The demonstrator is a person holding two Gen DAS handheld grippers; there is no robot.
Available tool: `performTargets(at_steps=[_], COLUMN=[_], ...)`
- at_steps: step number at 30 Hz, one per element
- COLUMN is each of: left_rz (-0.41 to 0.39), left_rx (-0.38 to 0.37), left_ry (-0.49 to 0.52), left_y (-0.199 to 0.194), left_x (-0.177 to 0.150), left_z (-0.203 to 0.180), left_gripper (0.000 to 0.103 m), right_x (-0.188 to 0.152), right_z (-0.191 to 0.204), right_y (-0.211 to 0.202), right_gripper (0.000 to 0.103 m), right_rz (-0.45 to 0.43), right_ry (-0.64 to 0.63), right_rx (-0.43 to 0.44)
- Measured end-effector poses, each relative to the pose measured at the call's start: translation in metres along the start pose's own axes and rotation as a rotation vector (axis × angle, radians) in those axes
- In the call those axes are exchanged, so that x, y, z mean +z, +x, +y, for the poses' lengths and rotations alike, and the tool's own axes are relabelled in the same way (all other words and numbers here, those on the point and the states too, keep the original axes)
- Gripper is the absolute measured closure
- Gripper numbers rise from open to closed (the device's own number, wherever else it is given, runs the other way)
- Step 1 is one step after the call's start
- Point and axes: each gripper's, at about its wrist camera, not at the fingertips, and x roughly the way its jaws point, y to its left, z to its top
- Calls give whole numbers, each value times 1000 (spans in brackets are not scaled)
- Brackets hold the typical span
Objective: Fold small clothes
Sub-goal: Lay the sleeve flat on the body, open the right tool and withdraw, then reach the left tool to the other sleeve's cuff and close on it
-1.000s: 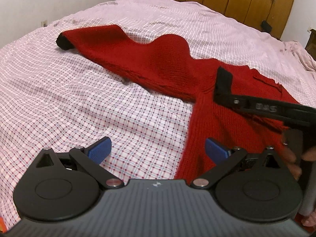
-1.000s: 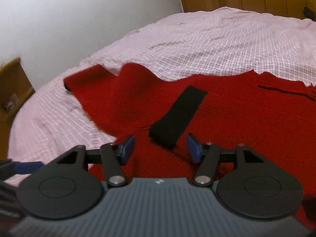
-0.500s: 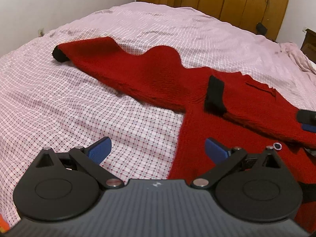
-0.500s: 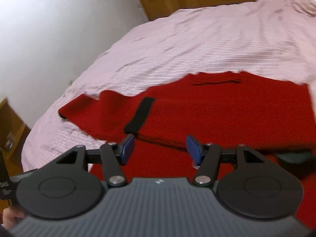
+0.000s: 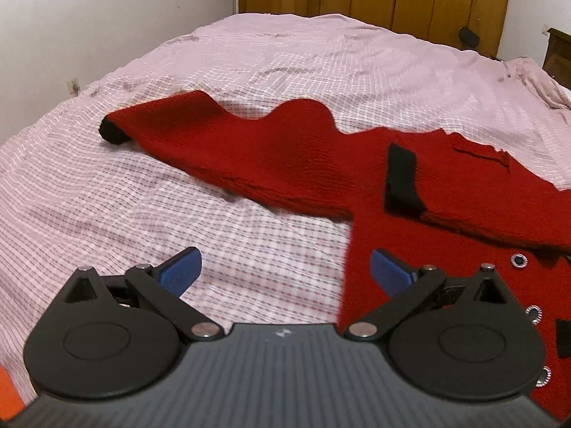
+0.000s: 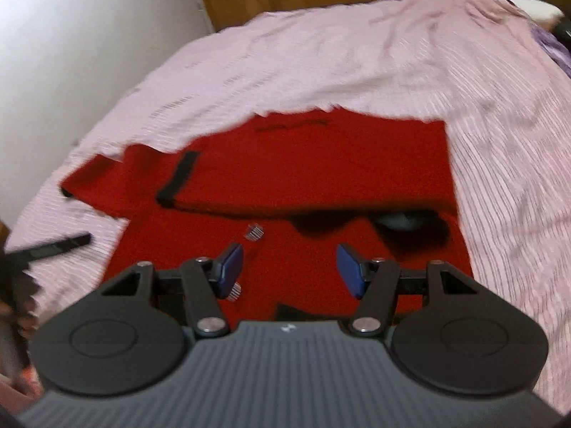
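Red knitted cardigan (image 6: 321, 178) spread on the checked bedsheet (image 5: 178, 214). The right sleeve, black cuff (image 5: 401, 178), released a second ago, now lies folded across the body; the left sleeve (image 5: 214, 135) stays outstretched. Right gripper (image 6: 289, 267) has drawn back, jaws wide and empty; left gripper (image 5: 283, 271) likewise wide, holding nothing. Judged: one sleeve fold done, the other presumably next
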Motion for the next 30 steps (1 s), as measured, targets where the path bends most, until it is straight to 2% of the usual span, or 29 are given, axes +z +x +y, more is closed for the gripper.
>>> performTargets(at_steps=[4,7,12,16,19,27,30], left_rz=[-6,-17,-44,-53,-55,5,1], left_rx=[18,39,106,150,189,143,169], left_ry=[-8,-26,-64,-99,-163,-407,-413], left_y=[6,13,35,60,83,147,164], left_x=[11,22,39,54,61,66,70], left_z=[15,28,52,73,90,131,133], left_gripper=[0,0,0,0,0,0,0], right_x=[-26,-39,-50,-54,-56,-61,-61], right_z=[-12,-18,-12,-12,-13,-14,-13], right_y=[15,23,28,32,35,41,43], right_gripper=[42,43,43,35,35,32,30], right_rz=[-4,-11,-55,-76,-89,-120,-126], right_ry=[45,84,35,23,25,17,10], right_rx=[-69,-82,-113,-106,-115,-121,-121])
